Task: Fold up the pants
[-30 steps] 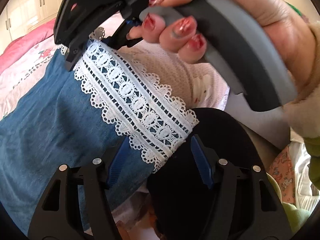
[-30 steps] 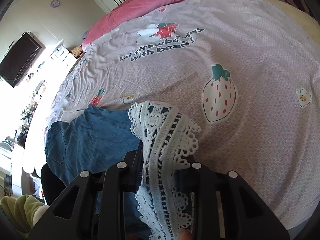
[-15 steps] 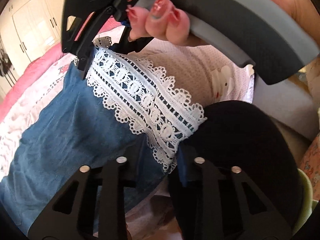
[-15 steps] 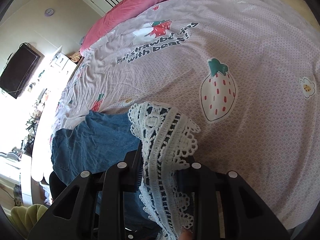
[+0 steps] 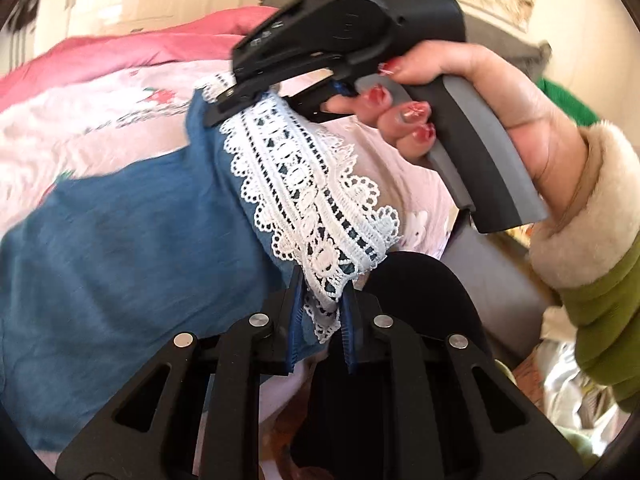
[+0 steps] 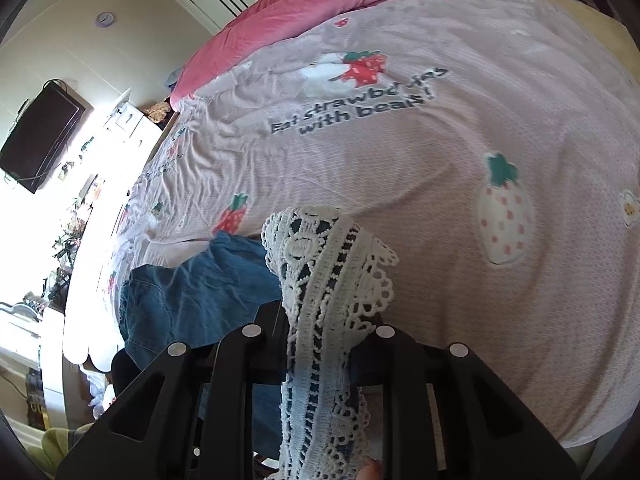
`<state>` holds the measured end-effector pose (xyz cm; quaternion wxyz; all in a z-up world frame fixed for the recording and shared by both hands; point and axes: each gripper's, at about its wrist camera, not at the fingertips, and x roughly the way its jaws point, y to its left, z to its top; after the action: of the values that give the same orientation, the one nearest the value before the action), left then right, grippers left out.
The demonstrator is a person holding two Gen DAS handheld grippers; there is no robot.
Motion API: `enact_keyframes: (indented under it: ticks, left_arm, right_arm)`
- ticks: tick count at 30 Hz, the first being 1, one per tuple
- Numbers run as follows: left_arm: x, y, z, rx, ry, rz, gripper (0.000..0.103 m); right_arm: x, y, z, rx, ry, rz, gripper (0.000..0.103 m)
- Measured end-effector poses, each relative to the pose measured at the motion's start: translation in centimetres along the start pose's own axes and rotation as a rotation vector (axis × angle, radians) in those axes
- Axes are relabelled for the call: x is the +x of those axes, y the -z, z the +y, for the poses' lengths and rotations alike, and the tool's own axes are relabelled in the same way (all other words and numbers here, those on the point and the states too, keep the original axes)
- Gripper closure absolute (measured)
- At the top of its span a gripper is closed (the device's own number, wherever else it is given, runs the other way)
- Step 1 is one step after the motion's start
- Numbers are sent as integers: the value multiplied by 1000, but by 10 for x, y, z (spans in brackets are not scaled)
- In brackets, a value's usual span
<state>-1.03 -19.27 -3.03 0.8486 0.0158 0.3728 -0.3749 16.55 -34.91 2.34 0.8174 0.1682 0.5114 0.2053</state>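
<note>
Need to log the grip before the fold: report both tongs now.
Left tongs: just closed onto the lace hem of the blue pants, holding it.
Right tongs: shut on the same lace hem.

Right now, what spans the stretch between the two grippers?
In the left wrist view, the lace hem of the blue pants runs from left gripper to right gripper.
</note>
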Motion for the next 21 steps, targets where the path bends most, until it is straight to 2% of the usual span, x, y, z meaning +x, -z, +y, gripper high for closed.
enact_keyframes:
  ticks: [3, 9, 10, 11, 15, 18, 21]
  left_arm:
    - [-13, 8, 21, -94, 25, 0, 93]
    - [-23, 28, 45, -217, 53, 15, 94]
    - [-23, 32, 50, -248, 73, 28, 95]
    - [-26, 37, 51, -272, 93, 36, 100]
    - [-24, 36, 51, -309, 95, 43, 101]
    - [-30, 38, 57, -344, 97, 30, 101]
    - [-41, 37, 61, -365, 96, 9, 101]
  right_arm:
    - [17, -4, 27, -32, 33, 23, 83]
    - [59, -5, 72, -86, 139, 89, 83]
    - [68, -5, 82, -104, 173, 101, 83]
    - [73, -5, 87, -114, 187, 106, 83]
    - [95, -6, 106, -136, 224, 126, 83]
    - [104, -8, 109, -94, 226, 137, 80]
    - [107, -10, 117, -86, 198, 137, 64]
